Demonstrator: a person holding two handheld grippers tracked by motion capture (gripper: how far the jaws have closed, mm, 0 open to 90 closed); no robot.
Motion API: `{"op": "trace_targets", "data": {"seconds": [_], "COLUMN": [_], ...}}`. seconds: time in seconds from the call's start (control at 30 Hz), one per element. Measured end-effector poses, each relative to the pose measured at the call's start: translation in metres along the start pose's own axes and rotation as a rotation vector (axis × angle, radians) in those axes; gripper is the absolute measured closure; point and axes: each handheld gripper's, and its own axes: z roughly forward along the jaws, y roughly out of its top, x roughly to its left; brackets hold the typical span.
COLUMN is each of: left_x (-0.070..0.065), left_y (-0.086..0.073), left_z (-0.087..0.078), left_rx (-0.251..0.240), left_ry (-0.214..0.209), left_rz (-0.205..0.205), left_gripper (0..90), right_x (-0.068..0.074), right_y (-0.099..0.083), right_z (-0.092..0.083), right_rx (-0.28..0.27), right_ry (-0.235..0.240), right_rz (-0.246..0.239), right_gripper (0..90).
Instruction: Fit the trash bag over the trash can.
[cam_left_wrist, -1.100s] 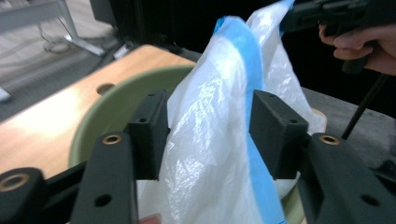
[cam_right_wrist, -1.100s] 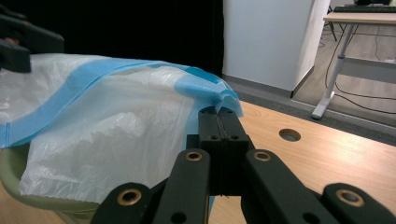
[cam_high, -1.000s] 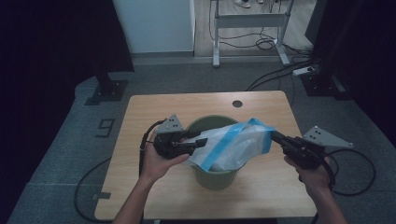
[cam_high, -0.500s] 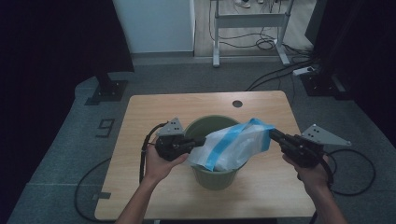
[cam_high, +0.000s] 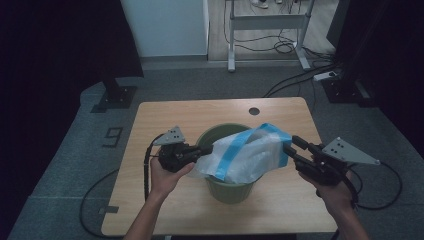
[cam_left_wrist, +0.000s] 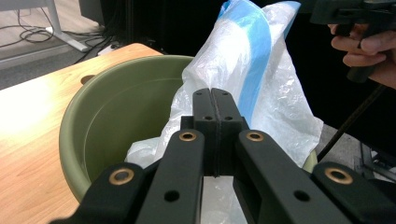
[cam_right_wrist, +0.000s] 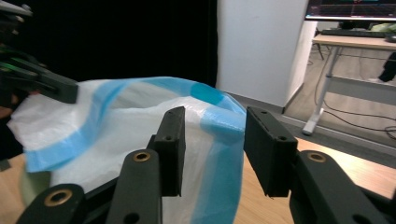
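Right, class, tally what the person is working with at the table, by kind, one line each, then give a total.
Green bins: 1
White plastic bags with a blue band: 1
Hand-held grippers: 2, the left gripper and the right gripper
Total: 4

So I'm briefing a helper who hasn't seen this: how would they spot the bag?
On the wooden table stands a green bin. Draped over its rim lies the plastic bag, translucent white and crinkled, the one thing with a bright blue band.
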Motion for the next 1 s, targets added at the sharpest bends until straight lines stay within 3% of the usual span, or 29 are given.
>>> {"op": "trace_targets", "data": {"seconds": [0.23, 0.43, 0.77, 1.0], "left_x": [0.0, -0.001, -0.003, -0.005], "left_y": [0.001, 0.0, -0.001, 0.0], "left_z": [-0.001, 0.001, -0.001, -0.003], "left_rx": [-0.009, -0.009, -0.028, -0.032], "left_ry": [0.009, 0.006, -0.003, -0.006], "left_rz": [-0.012, -0.01, -0.014, -0.007], "left_gripper": [90.0, 90.0, 90.0, 90.0], "right_x": [0.005, 0.008, 0.031, 0.043], "right_y": [0.009, 0.007, -0.008, -0.009], "right_z": [-0.006, -0.005, 0.035, 0.058], "right_rx": [-0.034, -0.013, 0.056, 0.057], "right_ry": [-0.013, 0.013, 0.111, 0.19], "right_rz": [0.018, 0.022, 0.011, 0.021], "right_gripper": [52.7, 53.0, 54.2, 58.5]}}
